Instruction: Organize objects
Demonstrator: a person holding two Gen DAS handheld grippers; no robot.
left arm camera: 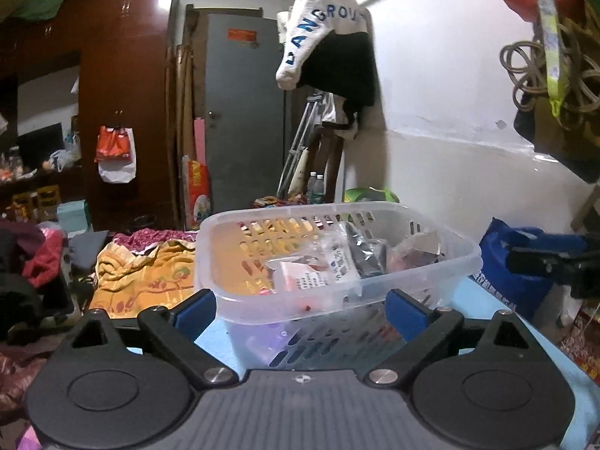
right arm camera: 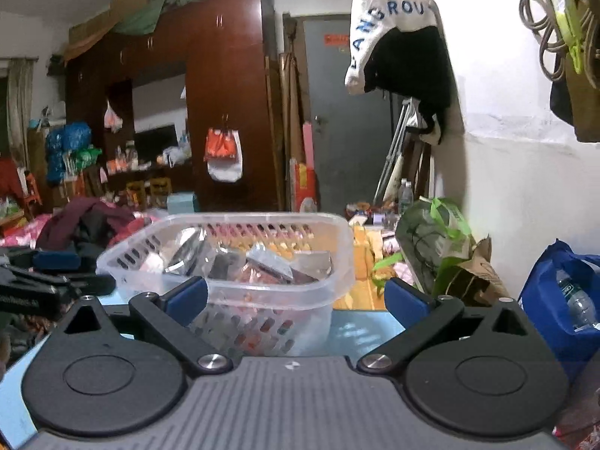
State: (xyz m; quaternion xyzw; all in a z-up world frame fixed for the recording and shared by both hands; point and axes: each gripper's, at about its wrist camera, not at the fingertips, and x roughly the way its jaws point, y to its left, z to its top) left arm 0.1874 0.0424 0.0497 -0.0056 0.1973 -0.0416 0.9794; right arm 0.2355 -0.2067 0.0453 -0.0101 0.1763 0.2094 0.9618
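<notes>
A clear slotted plastic basket (left arm camera: 465,258) stands on a light blue table (left arm camera: 487,300), holding several sachets and packets (left arm camera: 337,262). My left gripper (left arm camera: 302,309) is open and empty, its blue-padded fingers wide apart just in front of the basket's near wall. In the right wrist view the same basket (right arm camera: 337,258) sits ahead and to the left, with foil packets (right arm camera: 262,262) inside. My right gripper (right arm camera: 296,298) is open and empty, level with the basket's near right corner. The left gripper's body (right arm camera: 45,281) shows at the left edge.
A blue bag (right arm camera: 555,300) with a water bottle stands at the right, and a green-printed bag (right arm camera: 435,243) behind the table. Clothes and an orange cloth (left arm camera: 142,273) lie on the bed to the left. A white wall (left arm camera: 450,93) rises on the right.
</notes>
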